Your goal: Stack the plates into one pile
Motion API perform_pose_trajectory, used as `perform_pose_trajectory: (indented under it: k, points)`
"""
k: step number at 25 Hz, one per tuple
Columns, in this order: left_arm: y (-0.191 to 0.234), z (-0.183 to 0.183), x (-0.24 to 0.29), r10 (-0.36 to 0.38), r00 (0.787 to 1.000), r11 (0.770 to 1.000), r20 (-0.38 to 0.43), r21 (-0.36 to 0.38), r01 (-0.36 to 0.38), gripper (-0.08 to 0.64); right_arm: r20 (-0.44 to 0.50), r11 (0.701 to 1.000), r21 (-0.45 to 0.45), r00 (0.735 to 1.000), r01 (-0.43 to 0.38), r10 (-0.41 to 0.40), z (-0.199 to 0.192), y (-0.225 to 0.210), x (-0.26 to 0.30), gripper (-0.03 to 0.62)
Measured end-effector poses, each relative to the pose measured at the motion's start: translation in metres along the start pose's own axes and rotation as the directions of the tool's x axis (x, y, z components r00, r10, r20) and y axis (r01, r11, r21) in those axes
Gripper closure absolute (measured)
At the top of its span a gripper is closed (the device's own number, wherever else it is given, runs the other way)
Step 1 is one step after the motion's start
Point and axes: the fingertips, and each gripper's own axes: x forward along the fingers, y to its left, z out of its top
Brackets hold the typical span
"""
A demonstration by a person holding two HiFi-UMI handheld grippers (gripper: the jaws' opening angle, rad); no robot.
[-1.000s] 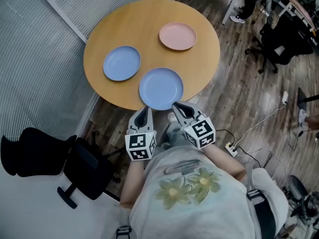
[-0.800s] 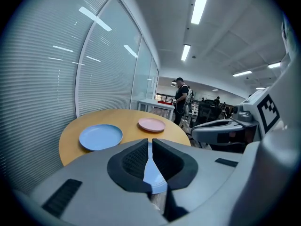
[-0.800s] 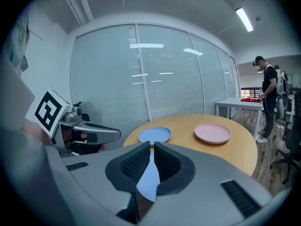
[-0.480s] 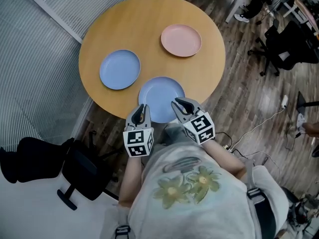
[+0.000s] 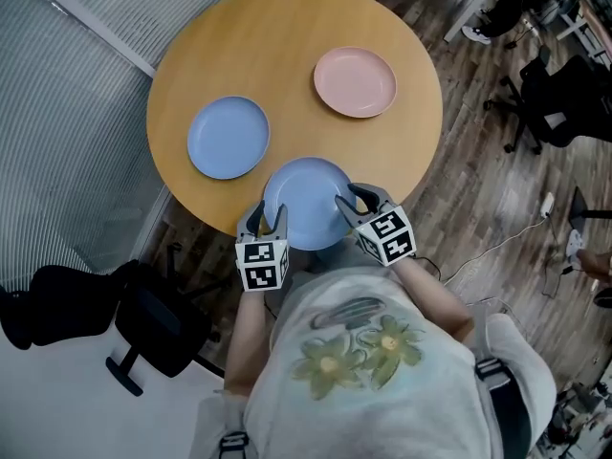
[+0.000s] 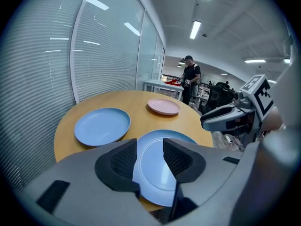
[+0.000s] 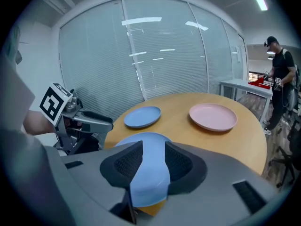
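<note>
Three plates lie on a round wooden table (image 5: 287, 27). One blue plate (image 5: 304, 202) sits at the near edge, a second blue plate (image 5: 228, 138) lies to its left, and a pink plate (image 5: 355, 81) lies further back on the right. My left gripper (image 5: 267, 218) hovers at the near plate's left rim and my right gripper (image 5: 352, 199) at its right rim. The jaws of both are opening, and neither grips anything. In the left gripper view the near plate (image 6: 181, 136) shows beyond the left gripper (image 6: 149, 147). The right gripper (image 7: 153, 157) frames the same plate (image 7: 141, 138).
A glass wall with blinds (image 5: 67, 113) runs along the table's left. A black office chair (image 5: 143, 323) stands on the floor at the lower left, and more chairs (image 5: 564, 94) at the right. Cables (image 5: 497, 242) trail over the wooden floor. A person (image 6: 190, 76) stands far behind the table.
Both grippers have moved forward from in front of the table to the near blue plate's rim. Their jaws, shut before, now stand apart.
</note>
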Motion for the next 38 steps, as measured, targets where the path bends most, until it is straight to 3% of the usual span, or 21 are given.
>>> perform_pose_trajectory:
  k: [3,7,14,21,26,30,35,38]
  points:
    - [0.012,-0.008,0.019,0.024,0.998,1.0,-0.05,-0.014,-0.025,0.388,-0.069,1.0,0.011,0.998,-0.005,0.005,-0.013,-0.021,0.016,0.454]
    - [0.02,-0.022,0.042,0.064,0.991,0.998,-0.116,0.019,-0.063,0.387,-0.159,1.0,0.026,0.987,-0.015,0.019,-0.033,-0.046,0.031,0.443]
    - [0.028,-0.059,0.074,0.093,0.966,0.995,-0.243,-0.005,-0.097,0.387,-0.338,0.998,0.038,0.94,-0.04,0.05,-0.079,-0.077,0.051,0.443]
    - [0.037,-0.085,0.082,0.089,0.938,0.989,-0.336,-0.082,-0.124,0.387,-0.415,0.993,0.093,0.903,-0.078,0.11,-0.096,-0.083,0.064,0.443]
    - [0.033,-0.098,0.087,0.072,0.922,0.989,-0.381,-0.093,-0.116,0.388,-0.45,0.984,0.138,0.877,-0.116,0.167,-0.099,-0.082,0.07,0.458]
    - [0.037,-0.099,0.087,0.101,0.917,0.985,-0.385,-0.09,-0.146,0.402,-0.475,0.985,0.132,0.865,-0.113,0.163,-0.1,-0.085,0.073,0.489]
    - [0.048,-0.093,0.086,0.159,0.909,0.976,-0.385,-0.079,-0.205,0.491,-0.49,0.987,0.114,0.857,-0.116,0.157,-0.091,-0.086,0.076,0.494]
    - [0.051,-0.086,0.089,0.162,0.91,0.976,-0.381,-0.073,-0.204,0.492,-0.497,0.988,0.1,0.854,-0.119,0.153,-0.086,-0.089,0.078,0.496]
